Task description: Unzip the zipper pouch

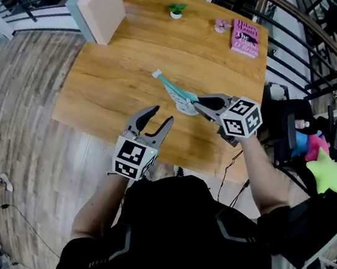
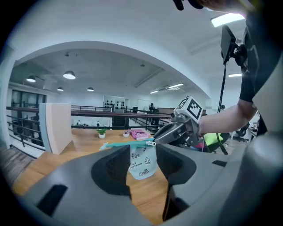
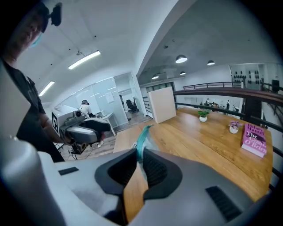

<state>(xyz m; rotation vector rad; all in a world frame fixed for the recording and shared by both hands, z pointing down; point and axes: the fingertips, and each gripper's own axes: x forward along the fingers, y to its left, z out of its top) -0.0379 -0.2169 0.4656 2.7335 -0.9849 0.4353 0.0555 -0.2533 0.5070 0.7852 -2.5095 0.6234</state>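
**Pouch held up over the wooden table, right gripper gripping, left gripper wide**

- The pale blue zipper pouch with small cartoon prints (image 1: 175, 93) is clear of the round-cornered wooden table (image 1: 116, 76), in the air above its near edge. In the left gripper view its teal zipper (image 2: 127, 144) runs level along the top and the body hangs below it.
- The right gripper (image 1: 198, 103) has its jaws nearly together, pinching the pouch at the end where the silvery zipper pull (image 2: 151, 143) sits. The right gripper view shows the teal edge running down between the pads. Whether they clamp the pull or the fabric beside it cannot be told.
- The left gripper (image 1: 162, 115) has its jaws spread wide with nothing pressed between them. In its own view the pouch shows through the gap but lies beyond the pads. The head view puts it over the table's near edge, just beside the pouch's nearer end. Contact cannot be made out there.
- How far the zipper is open is unclear. The teal band looks like a single strip.
- On the table's far side are a pink book (image 1: 244, 38), a small green plant in a white pot (image 1: 176, 11) and a small pink flower pot (image 1: 222, 25).
- At the far left corner stands a large beige board with a grey-blue edge (image 1: 99, 9), its top cut off by the frame.
- The book's cover print is too small to read.
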